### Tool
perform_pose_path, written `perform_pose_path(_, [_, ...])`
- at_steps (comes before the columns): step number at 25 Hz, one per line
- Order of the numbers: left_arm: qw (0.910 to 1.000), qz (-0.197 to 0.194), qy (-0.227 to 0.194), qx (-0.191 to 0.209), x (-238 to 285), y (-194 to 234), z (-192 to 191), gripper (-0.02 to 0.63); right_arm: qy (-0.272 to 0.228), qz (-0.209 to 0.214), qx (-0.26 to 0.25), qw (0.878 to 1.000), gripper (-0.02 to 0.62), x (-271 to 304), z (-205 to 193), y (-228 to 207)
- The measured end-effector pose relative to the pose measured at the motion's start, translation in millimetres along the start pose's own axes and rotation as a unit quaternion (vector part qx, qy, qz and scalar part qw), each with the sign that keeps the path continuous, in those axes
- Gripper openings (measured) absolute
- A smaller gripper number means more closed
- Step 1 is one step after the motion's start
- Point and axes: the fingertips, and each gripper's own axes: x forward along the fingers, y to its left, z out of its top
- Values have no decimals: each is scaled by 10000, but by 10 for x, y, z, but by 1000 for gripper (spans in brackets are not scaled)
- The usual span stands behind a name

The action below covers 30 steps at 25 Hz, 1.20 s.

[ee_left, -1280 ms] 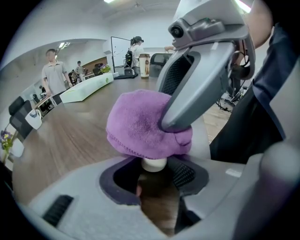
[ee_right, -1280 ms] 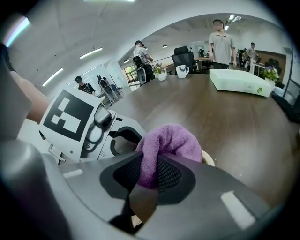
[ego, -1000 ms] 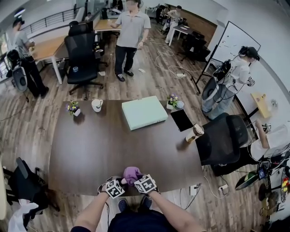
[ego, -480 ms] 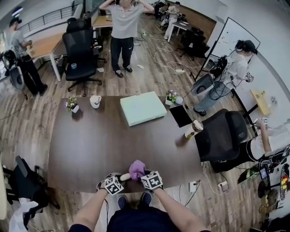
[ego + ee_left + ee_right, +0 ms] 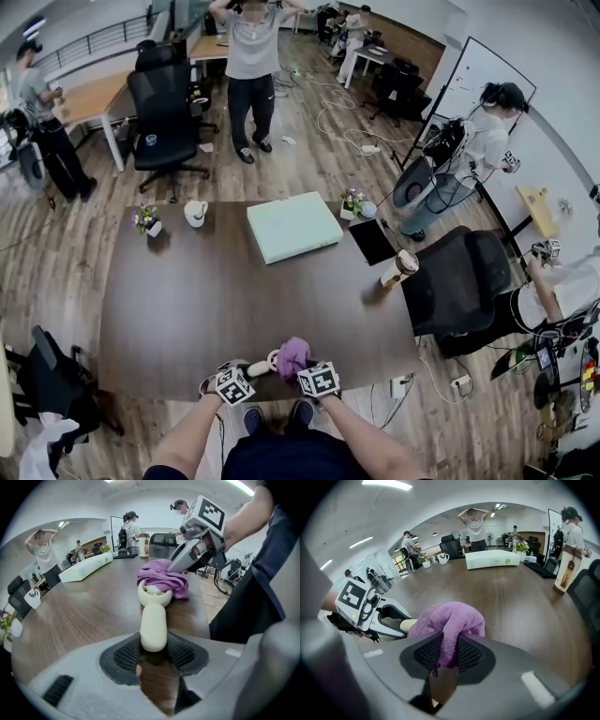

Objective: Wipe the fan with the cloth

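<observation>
Purple cloth (image 5: 452, 618), pinched by the right gripper (image 5: 449, 654), covers the fan (image 5: 153, 620) head, lower centre (left gripper (image 5: 153, 645) clamps its handle lengthwise).

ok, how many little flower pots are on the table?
2. One flower pot sits at the far left, beside the white mug. The other is at the far right, just past the pale green box. None appear to be hidden.

A: Where did the head camera sit?
B: High over the dark table (image 5: 187, 309), facing steeply down, far off.
A: And the two gripper cameras?
B: Low and close behind their jaws, angled toward each other, sharing the purple cloth (image 5: 165, 579) and mint-green box (image 5: 86, 568).
</observation>
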Motion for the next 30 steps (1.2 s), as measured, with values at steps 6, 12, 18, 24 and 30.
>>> perform_pose_path(6, [10000,-16,5,-16,-11,-5,2,170,159,-40,169,9997,86,-4,-213,100])
perform_pose_path(12, [10000,-7,-20,-12,4,3,9,172,245,115,306,9992,86,21,-375,325])
perform_pose_path(18, [10000,-44,-7,-22,4,-6,13,172,376,445,535,9969,86,49,-430,598])
perform_pose_path(24, [10000,-33,-5,-38,2,-1,10,172,360,1072,202,9934,86,99,-334,1047])
perform_pose_path(30, [10000,-30,-13,-60,-2,-9,-8,172,348,1015,174,9941,86,100,-359,986])
